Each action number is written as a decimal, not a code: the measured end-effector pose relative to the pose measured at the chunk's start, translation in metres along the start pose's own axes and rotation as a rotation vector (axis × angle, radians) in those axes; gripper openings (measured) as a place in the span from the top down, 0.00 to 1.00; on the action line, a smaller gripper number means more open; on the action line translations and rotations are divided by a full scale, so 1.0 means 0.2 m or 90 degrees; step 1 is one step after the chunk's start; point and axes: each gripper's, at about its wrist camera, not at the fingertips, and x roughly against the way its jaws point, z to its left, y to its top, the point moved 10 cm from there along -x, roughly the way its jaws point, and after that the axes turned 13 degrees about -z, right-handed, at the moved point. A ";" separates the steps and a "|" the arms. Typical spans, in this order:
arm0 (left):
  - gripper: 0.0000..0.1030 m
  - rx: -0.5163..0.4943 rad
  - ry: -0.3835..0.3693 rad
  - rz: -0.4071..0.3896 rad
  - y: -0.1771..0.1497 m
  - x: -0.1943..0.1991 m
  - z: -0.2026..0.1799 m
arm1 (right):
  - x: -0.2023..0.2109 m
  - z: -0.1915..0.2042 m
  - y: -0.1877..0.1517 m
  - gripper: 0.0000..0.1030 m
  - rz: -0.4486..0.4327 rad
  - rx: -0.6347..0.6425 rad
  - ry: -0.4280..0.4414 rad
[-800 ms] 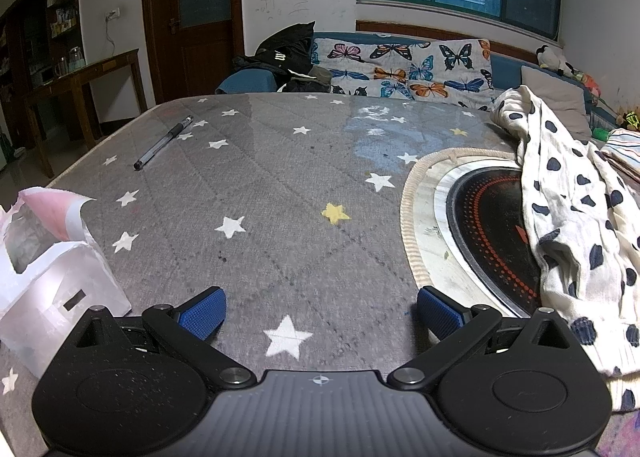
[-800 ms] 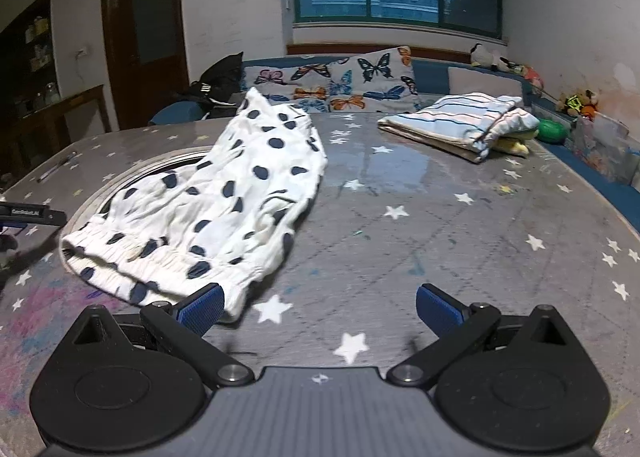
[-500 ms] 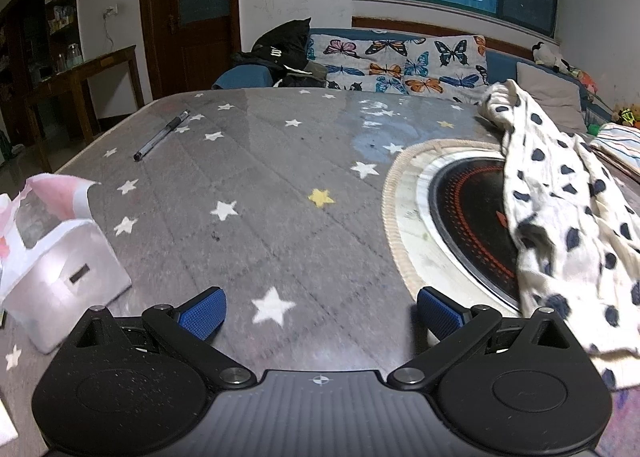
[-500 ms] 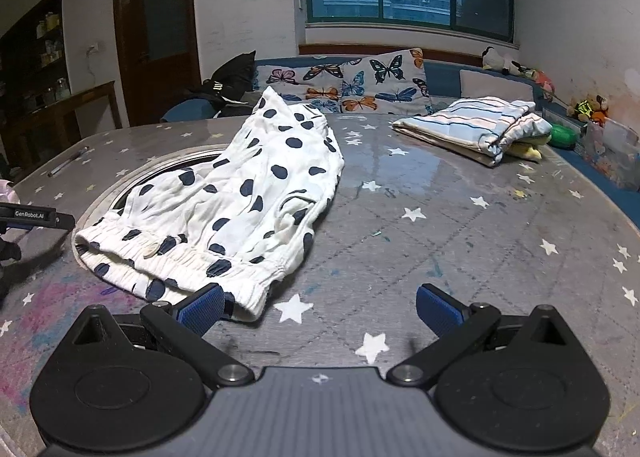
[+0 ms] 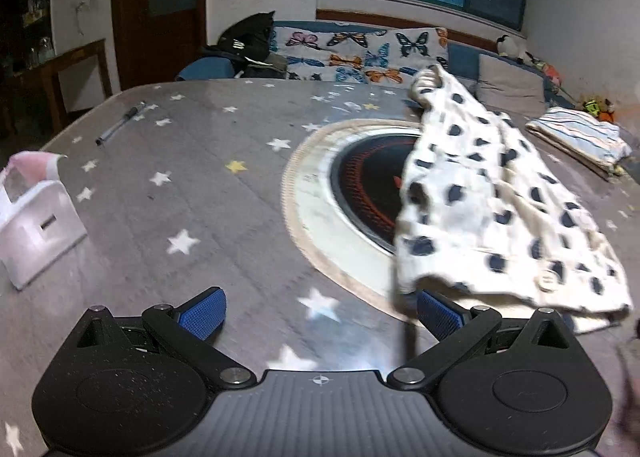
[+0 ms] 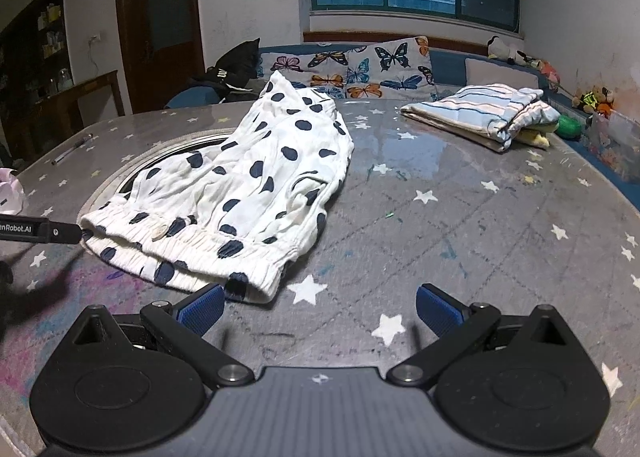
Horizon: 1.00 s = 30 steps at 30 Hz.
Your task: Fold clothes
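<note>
White shorts with dark blue dots (image 6: 248,193) lie spread on the grey star-print table, waistband toward me, partly over a round inset hob (image 5: 360,185). They also show in the left wrist view (image 5: 492,213). My left gripper (image 5: 320,313) is open and empty, its right fingertip (image 5: 438,313) just at the waistband's left corner. My right gripper (image 6: 318,307) is open and empty, its left fingertip (image 6: 200,307) at the waistband's near right end. The left gripper's finger (image 6: 40,231) shows at the waistband's left end in the right wrist view.
A folded striped garment (image 6: 484,117) lies at the table's far right. A white plastic bag (image 5: 32,217) and a pen (image 5: 120,125) lie on the left side. A sofa with butterfly cushions (image 6: 360,65) stands behind the table.
Both grippers have moved in toward the shorts' waistband, the left one swinging right. Both stay open. The shorts have not moved.
</note>
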 end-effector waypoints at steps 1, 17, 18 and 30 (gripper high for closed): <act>0.00 -0.001 -0.005 0.000 0.00 0.01 -0.02 | 0.00 0.00 0.00 0.00 0.001 -0.001 -0.001; 0.00 -0.011 -0.057 -0.005 -0.04 0.13 -0.24 | 0.03 0.00 -0.02 0.00 0.008 -0.001 0.001; 0.00 -0.011 -0.060 -0.005 -0.05 0.14 -0.25 | 0.03 0.01 -0.02 0.00 0.009 0.000 0.002; 0.00 -0.021 -0.083 -0.003 -0.06 0.15 -0.33 | 0.03 0.02 -0.02 0.00 0.008 0.012 0.024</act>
